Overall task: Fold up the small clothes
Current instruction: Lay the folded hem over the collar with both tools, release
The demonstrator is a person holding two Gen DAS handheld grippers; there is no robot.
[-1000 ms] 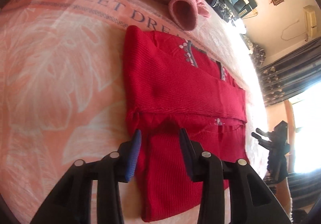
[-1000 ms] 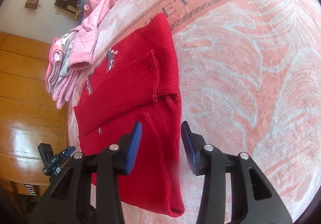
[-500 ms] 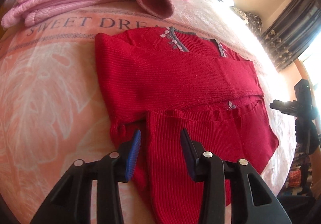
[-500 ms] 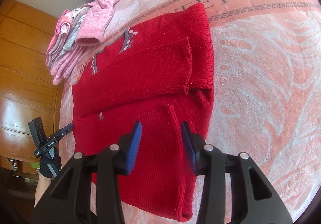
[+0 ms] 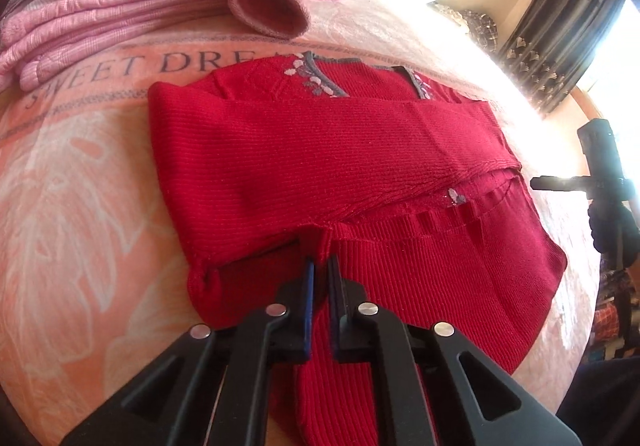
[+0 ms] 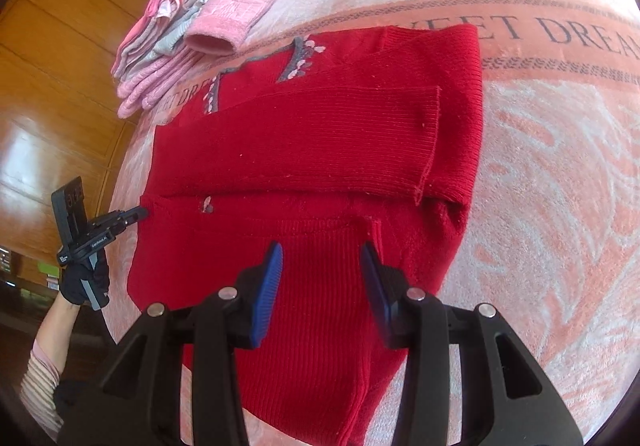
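A red knit sweater (image 5: 340,150) with a grey flowered neckline lies flat on the pink blanket (image 5: 80,186), with both sleeves folded across its front. My left gripper (image 5: 320,271) is shut on a fold of red cloth at the sweater's near edge, where a sleeve crosses the body. The right wrist view shows this same left gripper (image 6: 136,212) at the left edge of the sweater (image 6: 320,142). My right gripper (image 6: 322,266) hovers open above the ribbed lower part, with nothing between its blue pads. From the left wrist view the right gripper (image 5: 538,182) appears at the sweater's far side.
A stack of folded pink and grey clothes (image 5: 100,2) with a pink sleeve cuff (image 5: 268,6) sits behind the sweater. The blanket reads "SWEET DREAM". Wooden cupboards (image 6: 60,66) stand beyond the bed. A gloved hand (image 6: 84,278) holds the left gripper.
My left gripper went from open to shut, pinching the sweater's edge. Both cameras swung round and now face the sweater more squarely. The right gripper stayed open.
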